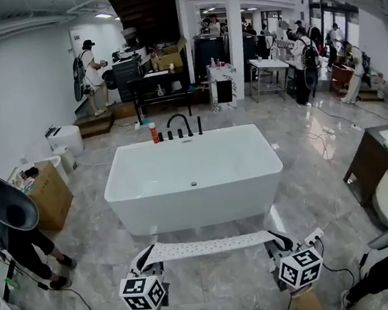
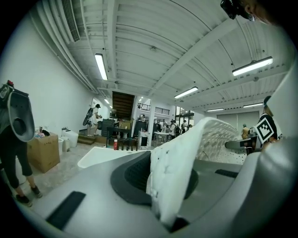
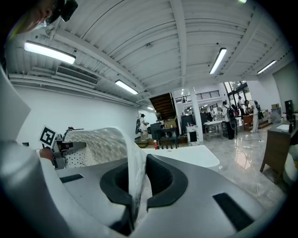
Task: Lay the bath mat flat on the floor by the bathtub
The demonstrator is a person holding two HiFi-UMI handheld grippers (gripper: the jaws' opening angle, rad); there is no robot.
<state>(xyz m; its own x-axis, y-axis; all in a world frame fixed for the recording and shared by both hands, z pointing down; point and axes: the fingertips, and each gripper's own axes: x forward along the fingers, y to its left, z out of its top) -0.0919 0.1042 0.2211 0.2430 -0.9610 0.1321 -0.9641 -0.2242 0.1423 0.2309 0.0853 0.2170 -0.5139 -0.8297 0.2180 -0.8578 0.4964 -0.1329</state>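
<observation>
Pinching the bath mat at both ends, one gripper on each. The left gripper has its jaws squeezed tight on the white edge of the mat, which folds up between the pads. The right gripper is clamped on the other end the same way. From the head view the mat hangs in the air as a long strip stretched between the two, roughly level, its dotted side showing in the gripper views. It's held above the marble floor, near the front side of the white bathtub, not touching either one. A black faucet sits at the tub's far rim with a red bottle just beside it. A cardboard box stands off to the tub's left.
</observation>
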